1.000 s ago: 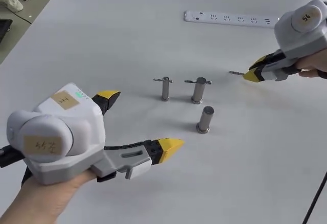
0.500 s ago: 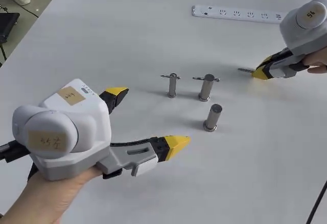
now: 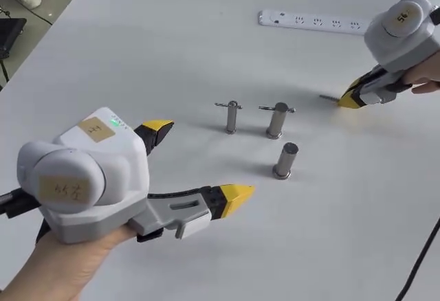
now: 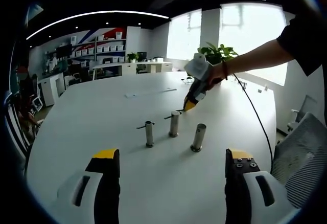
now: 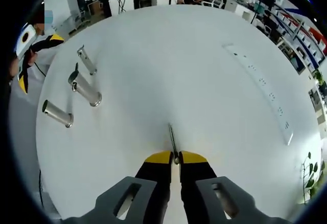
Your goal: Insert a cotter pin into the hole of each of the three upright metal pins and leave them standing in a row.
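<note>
White workbench [image 3: 137, 53], head view: carries three upright pins; a power strip [image 3: 313, 21] lies toward its far side
Head view, left gripper [image 3: 201, 160]: held low at the near left; jaws spread wide with nothing between them; well apart from the pins
Head view, right gripper [image 3: 347, 102]: far right; yellow tips pressed together on a loose cotter pin [image 3: 328, 97] that points toward the pins
Head view, rear pair: left metal pin [image 3: 232, 117] and middle metal pin [image 3: 276, 121] stand side by side; each has a fitted cotter pin [image 3: 228, 105] crosswise near its top
Head view, front metal pin [image 3: 285, 160]: stands nearer the person, just beside the middle metal pin
Left gripper view: both yellow-tipped jaws stand far apart; the three pins stand upright between and beyond them; the right gripper hangs behind the pins
Right gripper view: jaws closed on the loose cotter pin, which juts forward over bare workbench; the three pins lie off to the left, well apart from it
</note>
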`<state>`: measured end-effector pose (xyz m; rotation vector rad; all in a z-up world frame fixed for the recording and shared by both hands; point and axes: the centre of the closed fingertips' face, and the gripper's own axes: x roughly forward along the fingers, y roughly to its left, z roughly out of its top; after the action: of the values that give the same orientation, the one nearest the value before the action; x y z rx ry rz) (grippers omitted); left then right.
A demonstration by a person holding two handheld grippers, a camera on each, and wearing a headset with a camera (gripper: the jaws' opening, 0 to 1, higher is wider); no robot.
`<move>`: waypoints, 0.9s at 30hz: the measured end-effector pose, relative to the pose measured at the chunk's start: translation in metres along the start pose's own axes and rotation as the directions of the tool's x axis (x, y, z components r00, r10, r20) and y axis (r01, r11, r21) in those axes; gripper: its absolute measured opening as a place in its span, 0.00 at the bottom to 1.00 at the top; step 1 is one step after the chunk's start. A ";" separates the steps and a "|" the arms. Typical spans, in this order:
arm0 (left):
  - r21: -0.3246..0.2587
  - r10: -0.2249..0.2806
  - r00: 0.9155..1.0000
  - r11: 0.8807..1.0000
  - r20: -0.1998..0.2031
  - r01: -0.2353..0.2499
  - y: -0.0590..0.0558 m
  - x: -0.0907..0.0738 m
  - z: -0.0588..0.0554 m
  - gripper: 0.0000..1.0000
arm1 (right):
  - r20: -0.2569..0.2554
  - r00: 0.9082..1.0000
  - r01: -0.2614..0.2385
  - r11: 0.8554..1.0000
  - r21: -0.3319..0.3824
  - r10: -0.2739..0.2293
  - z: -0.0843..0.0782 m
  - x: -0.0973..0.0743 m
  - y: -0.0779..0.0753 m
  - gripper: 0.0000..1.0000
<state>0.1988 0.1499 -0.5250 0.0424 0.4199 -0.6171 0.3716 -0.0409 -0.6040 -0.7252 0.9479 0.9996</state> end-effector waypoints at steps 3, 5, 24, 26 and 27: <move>0.002 0.000 1.000 1.000 -0.006 0.000 0.000 0.000 -0.001 0.84 | -0.016 1.000 0.000 1.000 -0.024 -0.001 0.000 0.000 -0.001 0.00; 0.004 -0.002 1.000 1.000 -0.010 0.002 -0.001 0.000 -0.001 0.84 | -0.029 1.000 -0.001 0.998 -0.065 -0.001 -0.001 0.001 -0.001 0.00; 0.005 -0.035 0.999 0.999 -0.026 0.035 -0.011 -0.001 -0.001 0.82 | -0.017 0.999 0.038 0.994 -0.103 -0.040 -0.002 0.005 -0.018 0.00; 0.002 -0.034 0.999 0.999 -0.022 0.034 -0.011 0.000 0.001 0.81 | -0.010 0.999 0.042 0.993 -0.109 -0.043 -0.003 0.003 -0.018 0.00; -0.002 -0.036 0.999 0.999 -0.020 0.036 -0.011 0.000 0.003 0.81 | -0.004 0.999 0.046 0.993 -0.112 -0.047 -0.003 0.002 -0.017 0.00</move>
<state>0.1936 0.1403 -0.5212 0.0399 0.4416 -0.6522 0.3862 -0.0496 -0.6055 -0.8411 0.8821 1.0162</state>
